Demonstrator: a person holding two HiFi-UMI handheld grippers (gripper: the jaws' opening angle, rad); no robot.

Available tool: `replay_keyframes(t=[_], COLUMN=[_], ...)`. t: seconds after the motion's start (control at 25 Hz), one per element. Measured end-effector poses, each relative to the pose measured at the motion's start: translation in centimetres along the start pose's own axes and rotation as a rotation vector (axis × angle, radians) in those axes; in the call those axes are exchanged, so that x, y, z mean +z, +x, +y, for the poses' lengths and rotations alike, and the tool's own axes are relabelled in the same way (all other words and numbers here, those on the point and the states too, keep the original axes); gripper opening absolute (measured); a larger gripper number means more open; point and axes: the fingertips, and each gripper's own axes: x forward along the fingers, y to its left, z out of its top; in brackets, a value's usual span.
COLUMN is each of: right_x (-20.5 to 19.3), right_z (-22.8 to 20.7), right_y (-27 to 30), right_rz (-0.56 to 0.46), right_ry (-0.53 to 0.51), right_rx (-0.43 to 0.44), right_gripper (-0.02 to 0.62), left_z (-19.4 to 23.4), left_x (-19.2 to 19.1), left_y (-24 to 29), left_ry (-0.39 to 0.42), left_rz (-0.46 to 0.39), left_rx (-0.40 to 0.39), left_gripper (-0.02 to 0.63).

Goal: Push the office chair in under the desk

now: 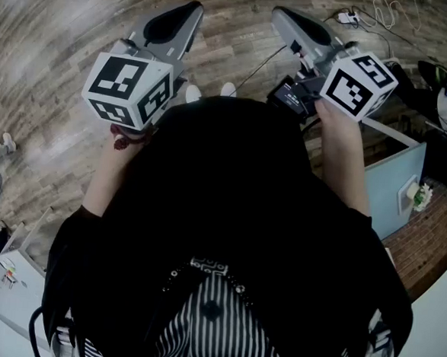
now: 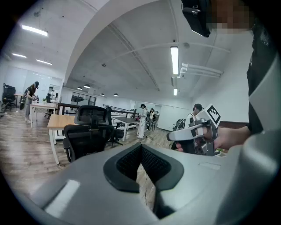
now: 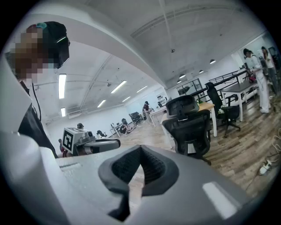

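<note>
Currently the left gripper (image 2: 141, 148) and the right gripper (image 3: 140, 150) are both clenched with nothing between the jaws, held side by side over the wood floor (image 1: 57, 40). Well ahead, the black office chair (image 2: 88, 132) stands at the near side of the wooden-topped bench (image 2: 58, 121), its backrest facing them.

Two hand-held grippers (image 1: 194, 8) (image 1: 281, 14) — one office chair (image 2: 88, 132) up close, one wooden desk (image 2: 61, 121).

The left tool (image 1: 192, 10) and right tool (image 1: 282, 15) overhang floorboards (image 1: 56, 63).
</note>
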Motion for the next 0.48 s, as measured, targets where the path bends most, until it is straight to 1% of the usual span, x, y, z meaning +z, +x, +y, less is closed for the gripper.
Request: replay_keyframes(t=[0.2, 0.36, 0.48], right_x=[-0.1, -0.3, -0.4], right_z=[0.3, 0.9, 0.5], right_y=[0.2, 0.7, 1.3], right_rz=[0.023, 0.087, 0.111], right_ry=[-0.010, -0.093, -0.136], right_rx=[0.009, 0.014, -0.026], right_gripper=[-0.002, -0.002, -0.002], left_z=[-0.3, -0.4, -0.2], left_x=[0.5, 0.7, 0.9], left_y=[0.3, 0.6, 0.6], left_ry=[-0.006, -0.008, -0.006], left_rz=[-0.004, -0.006, -0.010], left_rx=[0.005, 0.001, 0.007], left_gripper=[0.003, 0.005, 0.005])
